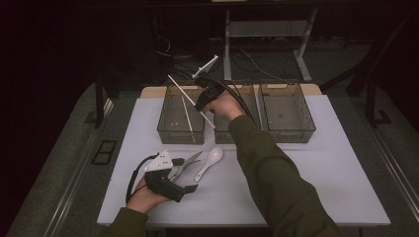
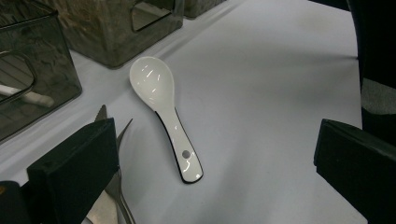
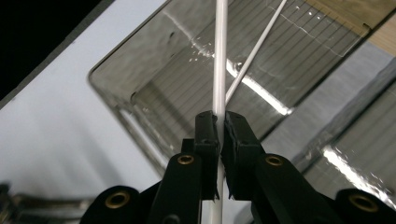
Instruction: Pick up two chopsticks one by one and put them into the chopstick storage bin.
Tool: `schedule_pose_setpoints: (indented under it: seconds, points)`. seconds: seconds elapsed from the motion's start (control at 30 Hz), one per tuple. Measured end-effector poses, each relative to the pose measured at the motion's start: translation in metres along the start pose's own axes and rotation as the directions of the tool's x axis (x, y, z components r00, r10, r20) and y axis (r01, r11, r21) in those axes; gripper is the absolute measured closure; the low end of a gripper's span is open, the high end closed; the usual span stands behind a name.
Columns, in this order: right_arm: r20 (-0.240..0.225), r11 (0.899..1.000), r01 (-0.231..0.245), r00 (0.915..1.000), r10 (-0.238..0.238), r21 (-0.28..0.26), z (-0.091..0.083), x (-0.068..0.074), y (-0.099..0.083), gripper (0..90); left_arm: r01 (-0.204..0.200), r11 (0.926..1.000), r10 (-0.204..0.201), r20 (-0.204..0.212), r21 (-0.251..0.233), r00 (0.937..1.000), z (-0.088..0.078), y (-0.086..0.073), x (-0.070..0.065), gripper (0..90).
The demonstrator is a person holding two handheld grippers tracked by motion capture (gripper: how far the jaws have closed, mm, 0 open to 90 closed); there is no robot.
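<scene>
High view, left to right. The left gripper (image 1: 184, 174) rests low on the white table (image 1: 326, 173), held in the person's left hand (image 1: 143, 197); its jaws stand wide apart and clasp nothing. Just beyond its tip lie the scissors (image 1: 185, 165), close against the near jaw, and a little further right the white spoon (image 1: 209, 162), bowl pointing away from the person. In the left gripper view the spoon (image 2: 163, 114) lies on the table between the two spread jaws, clear of both, while the scissors (image 2: 114, 186) run beside the left jaw.

Past these stand three clear bins in a row. The left bin (image 1: 181, 114) holds one white chopstick (image 1: 187, 116) lying on its floor. The right gripper (image 1: 203, 105) is raised over the gap between the left bin and the middle bin (image 1: 237, 116), the person's right hand (image 1: 225, 106) behind it. Its jaws are closed tightly on a second white chopstick (image 1: 190, 98), which slants from upper left to lower right through the grip, above the left bin. In the right gripper view this held chopstick (image 3: 219, 70) rises straight up from the pinched pads, crossing over the one lying in the bin (image 3: 257, 49) beneath. The right bin (image 1: 287, 111) stands well apart, to the right of the gripper.
</scene>
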State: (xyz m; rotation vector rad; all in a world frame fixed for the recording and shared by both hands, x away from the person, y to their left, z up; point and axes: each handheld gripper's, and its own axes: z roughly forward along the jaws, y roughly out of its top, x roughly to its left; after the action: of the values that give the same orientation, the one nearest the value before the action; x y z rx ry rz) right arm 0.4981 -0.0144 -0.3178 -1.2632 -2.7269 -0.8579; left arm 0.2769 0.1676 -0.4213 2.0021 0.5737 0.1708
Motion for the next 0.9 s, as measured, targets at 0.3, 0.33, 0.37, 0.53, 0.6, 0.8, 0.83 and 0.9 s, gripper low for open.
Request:
schedule_pose_setpoints:
  seconds: [0.3,0.33,0.37,0.53,0.6,0.8,0.83,0.9]
  points:
    - [0.005,0.999,-0.044,0.9990,0.044,0.017,0.029,0.001,0.016,83.9,-0.005,1.0000,0.005,0.010,0.001,0.9999,0.001,0.001,0.000,0.0]
    - [0.008,0.999,-0.045,0.9990,0.045,0.017,0.032,0.002,0.017,83.9,-0.005,1.0000,0.005,0.010,0.001,0.9999,0.001,0.001,0.000,0.0]
    - [0.010,0.999,-0.047,0.9988,0.047,0.020,0.034,0.002,0.019,83.9,-0.004,1.0000,0.004,0.010,0.000,0.9999,0.001,0.001,0.000,0.0]
    - [0.020,0.998,-0.056,0.9983,0.055,0.017,0.043,0.002,0.023,83.9,-0.002,1.0000,0.002,0.014,-0.004,0.9999,0.001,0.001,0.000,0.0]
    - [0.020,0.998,-0.061,0.9979,0.061,0.017,0.045,0.002,0.023,83.9,-0.001,1.0000,0.001,0.015,-0.002,0.9999,0.001,0.000,0.000,0.0]
    - [0.023,0.997,-0.068,0.9974,0.068,0.030,0.056,0.004,0.024,83.9,-0.005,1.0000,0.005,0.017,-0.002,0.9998,0.001,0.001,0.000,0.0]
    - [0.023,0.997,-0.068,0.9974,0.068,0.030,0.056,0.004,0.024,83.9,-0.005,1.0000,0.005,0.020,-0.001,0.9998,0.001,0.001,0.000,0.0]
    - [0.024,0.997,-0.068,0.9974,0.067,0.039,0.060,0.005,0.023,83.9,-0.006,1.0000,0.006,0.020,0.001,0.9998,0.001,0.001,0.000,0.0]
